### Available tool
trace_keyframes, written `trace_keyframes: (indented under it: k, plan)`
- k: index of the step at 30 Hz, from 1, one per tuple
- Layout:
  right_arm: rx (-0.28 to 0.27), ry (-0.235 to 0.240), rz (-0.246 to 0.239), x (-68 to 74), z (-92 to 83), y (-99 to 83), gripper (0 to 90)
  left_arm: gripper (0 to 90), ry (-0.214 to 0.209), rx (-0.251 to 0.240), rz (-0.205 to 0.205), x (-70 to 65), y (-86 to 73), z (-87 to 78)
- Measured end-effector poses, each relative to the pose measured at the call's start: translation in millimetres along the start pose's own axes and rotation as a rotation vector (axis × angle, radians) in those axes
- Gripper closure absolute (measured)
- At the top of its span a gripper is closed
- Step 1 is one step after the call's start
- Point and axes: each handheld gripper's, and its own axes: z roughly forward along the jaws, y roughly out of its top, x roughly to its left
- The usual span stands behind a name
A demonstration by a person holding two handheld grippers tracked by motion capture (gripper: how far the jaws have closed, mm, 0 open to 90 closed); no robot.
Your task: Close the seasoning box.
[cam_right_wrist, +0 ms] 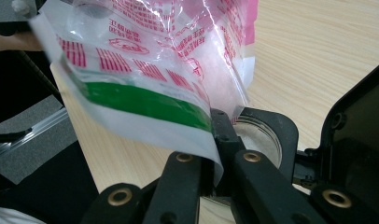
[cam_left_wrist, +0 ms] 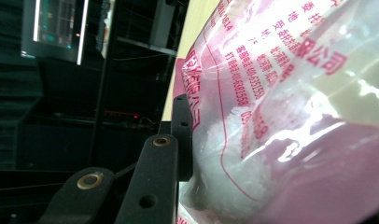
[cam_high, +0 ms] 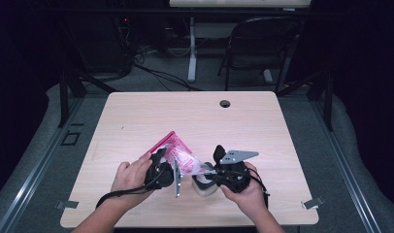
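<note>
Plastic bag (cam_high: 178, 156) with red print hangs just above the table (cam_high: 137, 116) between both grippers: the right gripper (cam_right_wrist: 215, 140) pinches its green-striped edge flat, while the left gripper (cam_left_wrist: 187, 140) clamps the bulging side, likely to stretch the bag taut. Its white contents stay blurred, and a round black-rimmed object (cam_right_wrist: 267, 135) beneath is half hidden.

Both claws (cam_high: 185, 170) clamped, side by side

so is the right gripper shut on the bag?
Shut: in the right gripper view its jaws pinch the plastic bag's green-striped edge; right gripper.
</note>
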Motion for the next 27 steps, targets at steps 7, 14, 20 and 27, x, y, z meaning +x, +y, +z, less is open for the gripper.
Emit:
trace_keyframes:
  k: [7,14,20,27]
  plan:
    - [-0.013,-0.001,0.005,0.2,-0.9,0.7,90.0,78.6,-0.036,0.000,-0.042,1.0,-1.3,1.0]
    - [-0.010,0.002,0.005,-0.8,-0.1,2.0,90.0,78.8,-0.082,0.004,-0.089,-0.6,-4.7,4.7]
    - [-0.024,0.007,0.016,-1.1,-0.4,2.3,88.7,78.9,-0.126,0.010,-0.129,-0.5,-6.6,7.0]
    - [-0.037,0.009,0.022,-1.4,-1.3,2.5,78.5,79.0,-0.161,0.014,-0.163,0.7,-8.3,8.1]
